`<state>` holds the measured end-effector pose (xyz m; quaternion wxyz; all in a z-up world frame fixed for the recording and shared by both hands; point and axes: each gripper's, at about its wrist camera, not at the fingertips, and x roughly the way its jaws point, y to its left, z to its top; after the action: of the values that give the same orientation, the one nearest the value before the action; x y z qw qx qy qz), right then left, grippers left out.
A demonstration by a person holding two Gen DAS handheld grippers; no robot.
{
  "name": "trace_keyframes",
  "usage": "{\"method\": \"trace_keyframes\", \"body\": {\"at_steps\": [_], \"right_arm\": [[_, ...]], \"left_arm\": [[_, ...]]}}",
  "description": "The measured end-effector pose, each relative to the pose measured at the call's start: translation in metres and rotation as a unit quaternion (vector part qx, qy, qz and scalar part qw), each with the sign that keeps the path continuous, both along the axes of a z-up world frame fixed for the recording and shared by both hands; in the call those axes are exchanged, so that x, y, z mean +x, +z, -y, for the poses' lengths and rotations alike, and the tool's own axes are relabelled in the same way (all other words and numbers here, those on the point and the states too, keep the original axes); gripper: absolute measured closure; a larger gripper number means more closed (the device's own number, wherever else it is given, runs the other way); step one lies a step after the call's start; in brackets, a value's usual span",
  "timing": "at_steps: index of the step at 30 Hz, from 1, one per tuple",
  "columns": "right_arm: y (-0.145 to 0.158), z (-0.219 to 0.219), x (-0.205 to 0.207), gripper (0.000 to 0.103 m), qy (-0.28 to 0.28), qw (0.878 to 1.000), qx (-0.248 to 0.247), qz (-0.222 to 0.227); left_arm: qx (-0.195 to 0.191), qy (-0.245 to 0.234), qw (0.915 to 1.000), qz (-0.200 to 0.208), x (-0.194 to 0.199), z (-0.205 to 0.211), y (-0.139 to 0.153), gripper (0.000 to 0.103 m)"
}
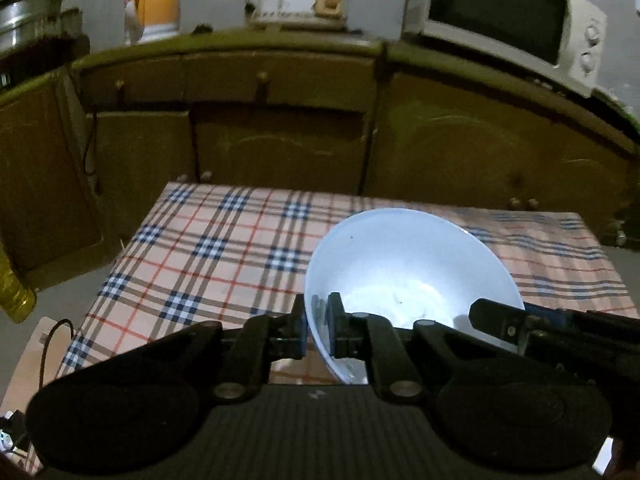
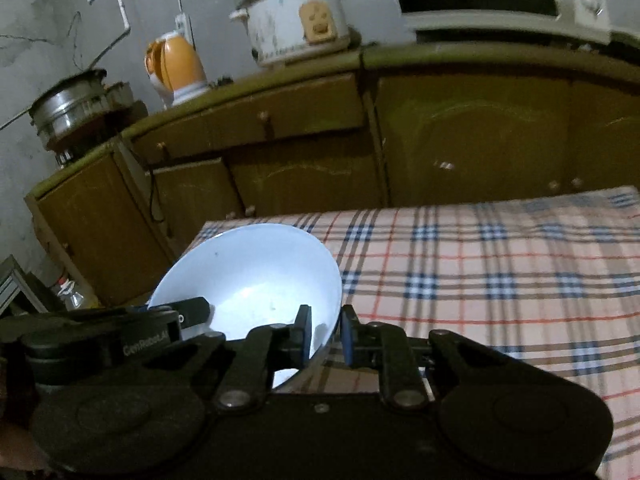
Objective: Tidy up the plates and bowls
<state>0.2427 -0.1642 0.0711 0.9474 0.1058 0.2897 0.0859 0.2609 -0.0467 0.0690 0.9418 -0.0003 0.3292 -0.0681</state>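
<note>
The white bowl [image 1: 408,276] hangs between the two grippers, tilted and, as far as I can judge, clear of the checked desk [image 1: 208,248] — its mouth opens toward both cameras. On its left wall the left gripper [image 1: 318,332] is clenched: one finger sits inside the rim, the other outside, pads pressing the thin wall. On the opposite wall the right gripper [image 2: 326,334] grasps the rim the same way, so each hand has one side and neither is nearer. The bowl has no long axis; what matters is the line from one grip to the other, which has to stay level or the bowl will twist in the pads.

Beyond the bowl, left to right along the cabinet [image 2: 304,120] behind the desk: a steel pot [image 2: 70,108], an orange kettle [image 2: 176,68], a white rice cooker [image 2: 296,20] and a microwave [image 1: 512,20]. The visible desk cloth ahead shows no other dish — nothing stands in the way of setting the bowl down. No plates or stack appear in either view.
</note>
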Motion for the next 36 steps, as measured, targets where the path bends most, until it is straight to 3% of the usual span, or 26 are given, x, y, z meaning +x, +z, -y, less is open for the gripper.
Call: {"method": "trace_keyframes", "body": {"at_steps": [14, 23, 36], "right_arm": [[0.045, 0.059, -0.109, 0.081, -0.046, 0.998, 0.004, 0.052], [0.049, 0.084, -0.156, 0.081, -0.068, 0.995, 0.001, 0.067], [0.028, 0.126, -0.205, 0.081, -0.111, 0.992, 0.003, 0.062]], "left_arm": [[-0.002, -0.048, 0.9981, 0.038, -0.081, 0.05, 0.033, 0.091], [-0.003, -0.072, 0.9965, 0.044, -0.117, 0.074, 0.033, 0.09], [-0.004, -0.119, 0.9923, 0.035, -0.145, 0.112, 0.013, 0.09]]}}
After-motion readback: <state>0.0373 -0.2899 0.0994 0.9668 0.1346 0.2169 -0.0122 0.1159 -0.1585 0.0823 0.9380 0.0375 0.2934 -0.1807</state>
